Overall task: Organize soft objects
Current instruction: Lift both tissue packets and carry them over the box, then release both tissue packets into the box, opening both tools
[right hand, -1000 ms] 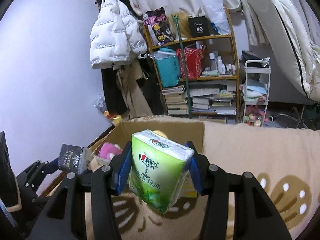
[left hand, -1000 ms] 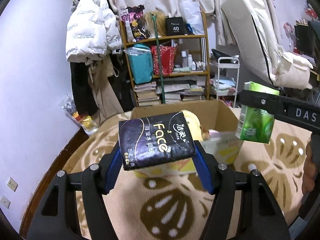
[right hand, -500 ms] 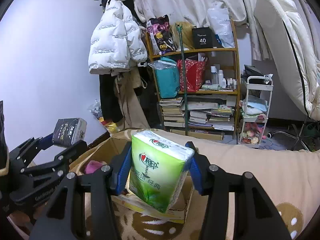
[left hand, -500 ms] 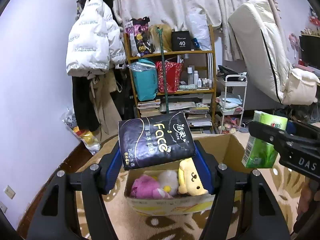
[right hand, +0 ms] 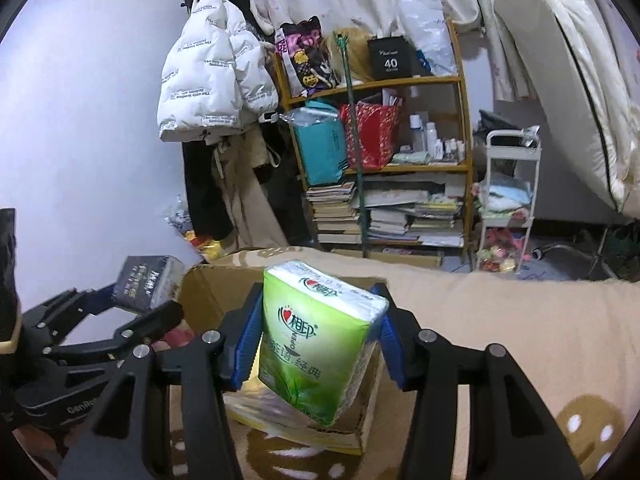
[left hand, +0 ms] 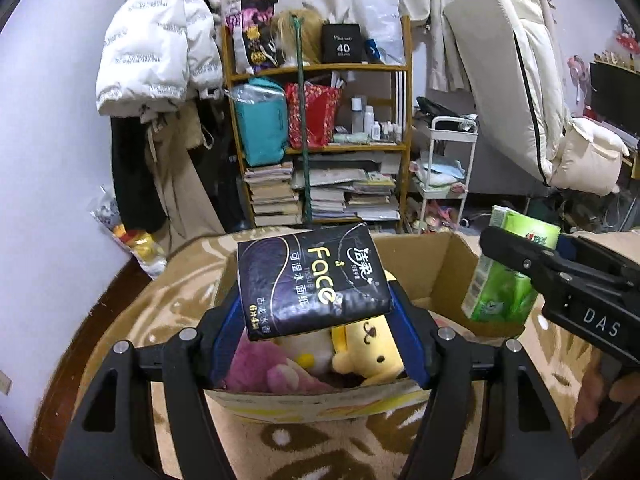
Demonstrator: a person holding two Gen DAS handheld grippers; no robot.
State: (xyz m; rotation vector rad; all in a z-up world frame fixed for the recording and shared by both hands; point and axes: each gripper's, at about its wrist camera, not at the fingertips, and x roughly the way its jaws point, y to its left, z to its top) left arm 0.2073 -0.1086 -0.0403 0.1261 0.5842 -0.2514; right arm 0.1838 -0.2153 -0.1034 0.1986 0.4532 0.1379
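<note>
Two grippers, each pinching one tissue pack. Left gripper (left hand: 316, 312) clamps the black pack (left hand: 312, 280) by its short ends, blue pads (left hand: 408, 344) pressed against both sides; pack tilted, printed face toward the camera, held over the near half of the open box (left hand: 448, 256). The pack hides much of the box interior. Below it, three plush shapes can be made out: a yellow bear (left hand: 368, 352), face partly covered by the pack, a pink toy (left hand: 256, 368) cut off by the left finger, and a pale one (left hand: 300, 348) between them, too hidden to identify. Right gripper (right hand: 316, 340) pinches the green pack (right hand: 316, 332) between its pads, pack upright and slightly tilted, over the box's right end; in the left view the same pack (left hand: 500, 276) shows half behind the gripper's black finger. From the right view the box's inside is almost wholly blocked by the green pack; only its back wall (right hand: 216, 284) and the front corner show. Left gripper there is seen side-on at lower left, the black pack's end (right hand: 148, 280) visible. A hand (left hand: 600, 396) shows at the lower right edge of the left view, mostly cut off. Box sits on a beige patterned blanket (left hand: 320, 448). Behind: one wooden shelf (left hand: 320, 148) crowded with books and bags, one white jacket (left hand: 156, 44) hanging, one white cart (left hand: 444, 176); small bottles on the shelf too small to count.
</note>
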